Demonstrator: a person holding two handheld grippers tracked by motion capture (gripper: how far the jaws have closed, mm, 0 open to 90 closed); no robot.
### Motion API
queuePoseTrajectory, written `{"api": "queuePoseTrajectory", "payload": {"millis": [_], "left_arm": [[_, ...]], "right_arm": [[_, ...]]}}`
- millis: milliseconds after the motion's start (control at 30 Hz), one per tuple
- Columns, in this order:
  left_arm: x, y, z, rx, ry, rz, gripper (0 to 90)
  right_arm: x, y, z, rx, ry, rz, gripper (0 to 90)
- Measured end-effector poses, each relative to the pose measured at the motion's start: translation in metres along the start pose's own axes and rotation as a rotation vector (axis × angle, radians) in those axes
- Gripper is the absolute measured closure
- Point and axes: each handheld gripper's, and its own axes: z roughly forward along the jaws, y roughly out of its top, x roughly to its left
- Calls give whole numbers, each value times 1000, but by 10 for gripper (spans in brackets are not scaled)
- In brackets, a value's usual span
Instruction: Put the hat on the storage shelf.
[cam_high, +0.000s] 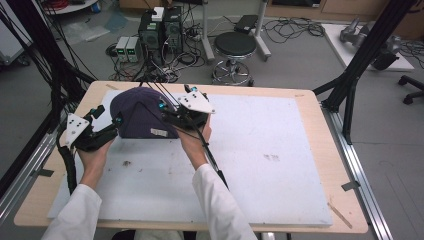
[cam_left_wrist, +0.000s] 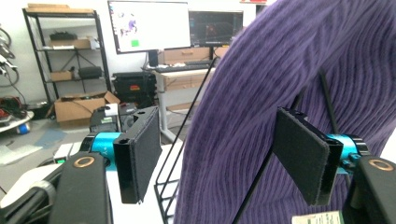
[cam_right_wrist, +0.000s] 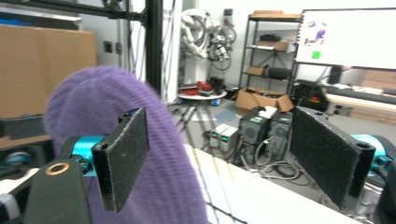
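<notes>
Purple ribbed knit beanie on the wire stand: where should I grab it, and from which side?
Take the purple ribbed knit beanie at its lower hem, one gripper on each side, coming in level. It stands upright over a black wire stand, so the crown is rounded and taut, while the hem edge probably gives the fingers fabric to pinch.

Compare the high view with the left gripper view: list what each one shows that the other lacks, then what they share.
High view alone: the whole white table top, both white sleeves, the right gripper at the hat's right side, and a stool on the floor.
Left gripper view alone: a lit monitor, shelves and cardboard boxes behind.
Both: the purple knit hat with its label, on a black wire stand, and the left gripper with jaws open.
</notes>
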Motion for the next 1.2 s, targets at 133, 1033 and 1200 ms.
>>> {"api": "queuePoseTrajectory", "payload": {"millis": [133, 1033, 1200], "left_arm": [[-1, 8, -4, -24, 1, -25, 290], [10, 40, -59, -135, 17, -62, 213], [12, 39, -68, -134, 32, -66, 209]], "right_arm": [[-14, 5, -13, -12, -36, 13, 199], [-111, 3, -167, -56, -312, -6, 198], [-120, -4, -189, -37, -348, -21, 188]]}}
